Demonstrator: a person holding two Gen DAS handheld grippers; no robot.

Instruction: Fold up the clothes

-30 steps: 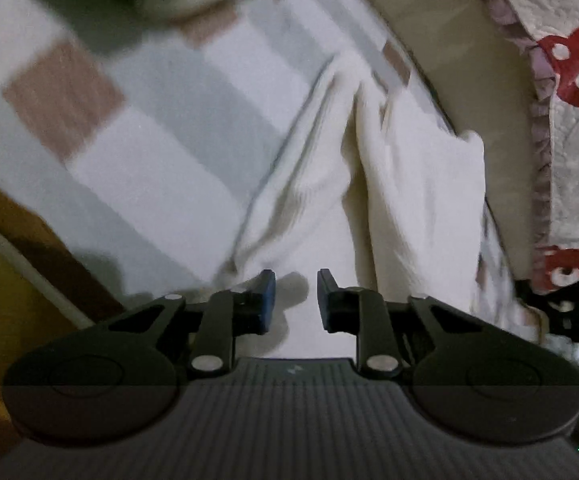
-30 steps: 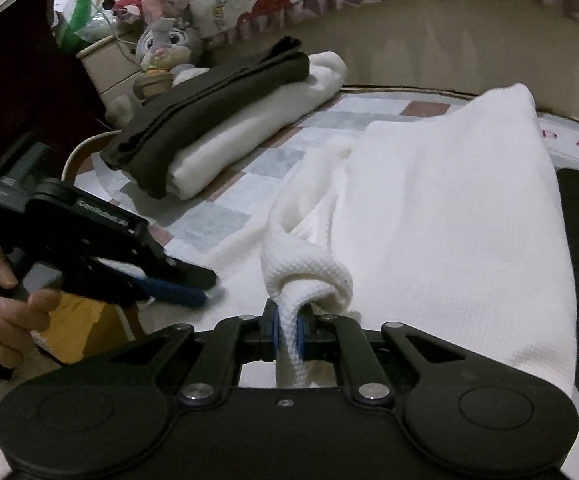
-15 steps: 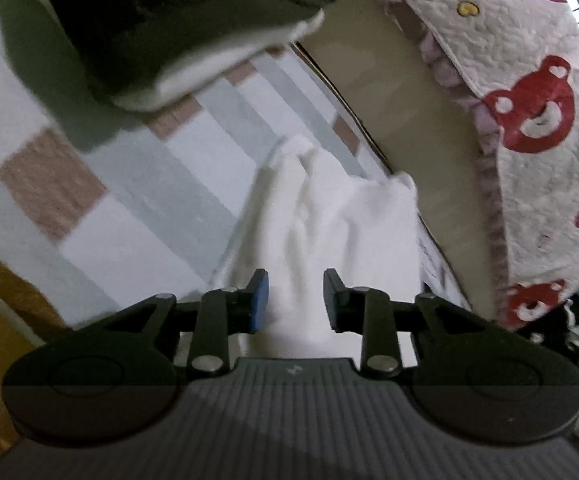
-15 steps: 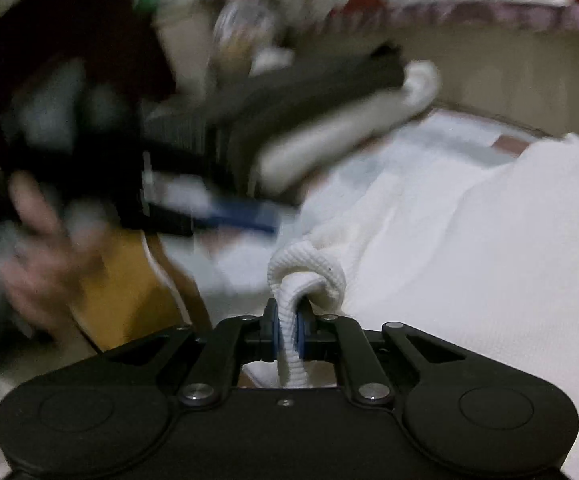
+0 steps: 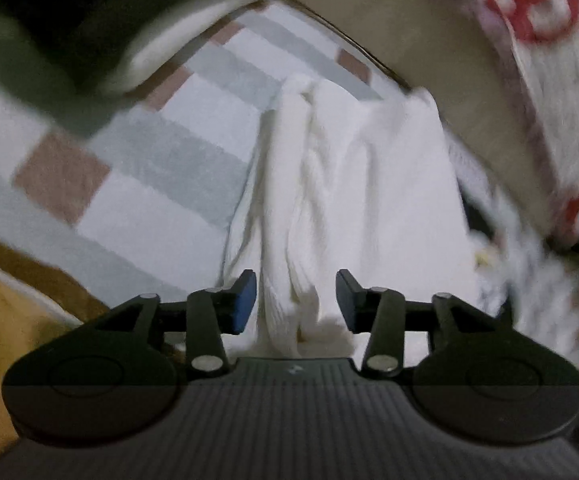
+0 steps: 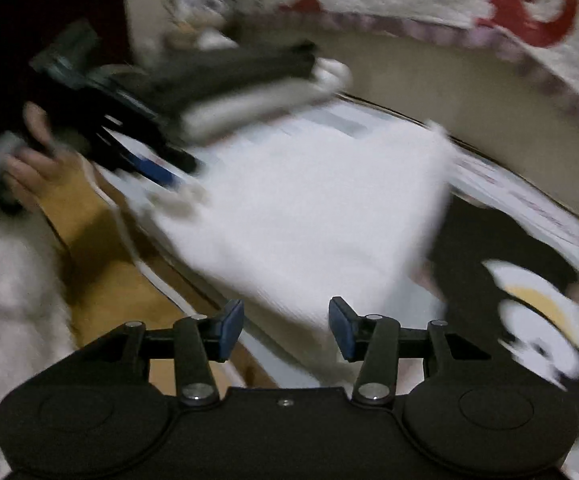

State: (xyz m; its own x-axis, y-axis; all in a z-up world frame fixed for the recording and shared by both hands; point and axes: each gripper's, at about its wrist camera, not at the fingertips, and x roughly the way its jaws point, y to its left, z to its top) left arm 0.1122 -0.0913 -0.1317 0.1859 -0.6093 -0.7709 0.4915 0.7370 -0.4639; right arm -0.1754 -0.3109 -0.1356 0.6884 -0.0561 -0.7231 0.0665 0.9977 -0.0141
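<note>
The right gripper has just been opening and has released the white garment; the left gripper has widened too, its jaws apart around a bunched fold without pressing it.

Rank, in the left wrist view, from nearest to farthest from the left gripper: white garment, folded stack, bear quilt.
1. White garment: bunched between the open fingers of the left gripper, untouched.
2. Folded stack: upper left, on the checked cloth.
3. Bear quilt: upper right, beyond the tan edge.
</note>
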